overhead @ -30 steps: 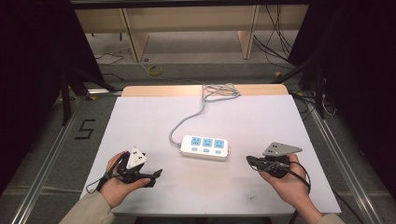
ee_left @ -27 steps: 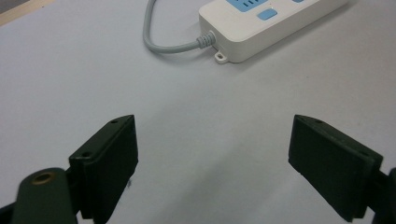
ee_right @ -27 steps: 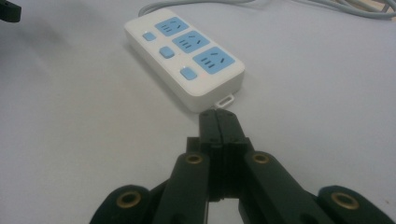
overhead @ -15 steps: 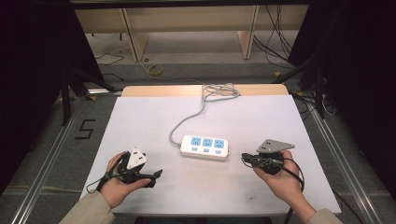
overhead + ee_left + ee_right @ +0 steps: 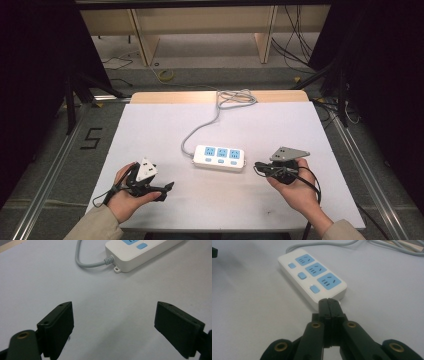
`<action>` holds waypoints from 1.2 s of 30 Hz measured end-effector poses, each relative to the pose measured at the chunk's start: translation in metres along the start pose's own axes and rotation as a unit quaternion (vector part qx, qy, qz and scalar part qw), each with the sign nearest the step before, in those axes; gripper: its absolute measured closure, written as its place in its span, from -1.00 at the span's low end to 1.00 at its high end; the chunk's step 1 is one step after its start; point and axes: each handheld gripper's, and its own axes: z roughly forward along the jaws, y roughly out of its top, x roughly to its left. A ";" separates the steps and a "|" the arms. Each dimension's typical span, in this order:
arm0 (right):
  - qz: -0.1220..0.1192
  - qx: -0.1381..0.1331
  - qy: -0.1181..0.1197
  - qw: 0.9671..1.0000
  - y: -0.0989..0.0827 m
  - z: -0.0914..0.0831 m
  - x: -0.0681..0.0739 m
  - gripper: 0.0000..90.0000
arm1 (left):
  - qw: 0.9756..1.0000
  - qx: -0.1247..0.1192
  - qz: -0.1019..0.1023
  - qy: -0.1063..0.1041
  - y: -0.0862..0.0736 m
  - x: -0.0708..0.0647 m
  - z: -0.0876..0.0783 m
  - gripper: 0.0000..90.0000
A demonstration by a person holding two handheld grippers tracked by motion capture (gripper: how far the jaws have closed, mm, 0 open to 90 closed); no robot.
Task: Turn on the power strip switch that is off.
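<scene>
Left gripper (image 5: pixel 167 187), held in the left hand (image 5: pixel 127 197) low over the white desk (image 5: pixel 150 125): jaws spread wide, nothing between them but bare desk surface. Ahead of those jaws and off toward their right side, well apart from the tips, the near end of the white power strip (image 5: pixel 140 253), with its grey cable (image 5: pixel 86 261) curling out of that end and running up past the left jaw's line. One small mounting tab visible at the strip's near corner, one blue button on top.

Right gripper (image 5: pixel 329 305), held in the right hand (image 5: pixel 295 190): jaws pressed together, pinching nothing, tips pointing at the short end of the power strip (image 5: pixel 312 273). Strip just beyond the closed tips, very near, contact not clear from the right gripper view; in the high view a small gap between the tips (image 5: pixel 257 165) and the strip (image 5: pixel 220 157). Three blue sockets in a row along the strip's top, stretching away from the jaws, each with a blue button beside it, on the left as seen along the jaws. Cable leaving the far end, looping back to a coil (image 5: pixel 235 97) at the far edge of the desk. Grey three-cornered plate (image 5: pixel 289 153) on top of the right gripper, tilted slightly.

Strip flat on the desk between the two grippers, closer to the right jaws than to the left.
</scene>
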 end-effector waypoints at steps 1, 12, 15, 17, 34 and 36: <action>0.000 0.000 0.000 1.000 0.000 0.001 0.000 1.00 | 1.000 0.000 0.000 0.000 0.000 0.000 0.000 -0.65; -0.003 0.001 0.002 1.000 0.004 0.004 0.001 1.00 | 1.000 0.000 -0.001 -0.002 0.000 -0.001 0.000 -0.65; -0.003 0.000 0.003 1.000 0.006 0.006 0.001 1.00 | 1.000 0.000 -0.001 -0.002 0.000 -0.001 0.000 -0.65; -0.005 0.000 0.005 1.000 0.008 0.007 0.001 1.00 | 1.000 0.000 -0.001 -0.003 0.000 -0.001 0.000 -0.65; -0.008 0.003 0.010 1.000 0.017 0.019 0.004 1.00 | 1.000 0.001 0.002 -0.004 0.000 -0.002 0.000 -0.65; -0.009 0.004 0.010 1.000 0.018 0.021 0.004 1.00 | 1.000 0.001 0.004 -0.004 0.000 -0.002 0.000 -0.65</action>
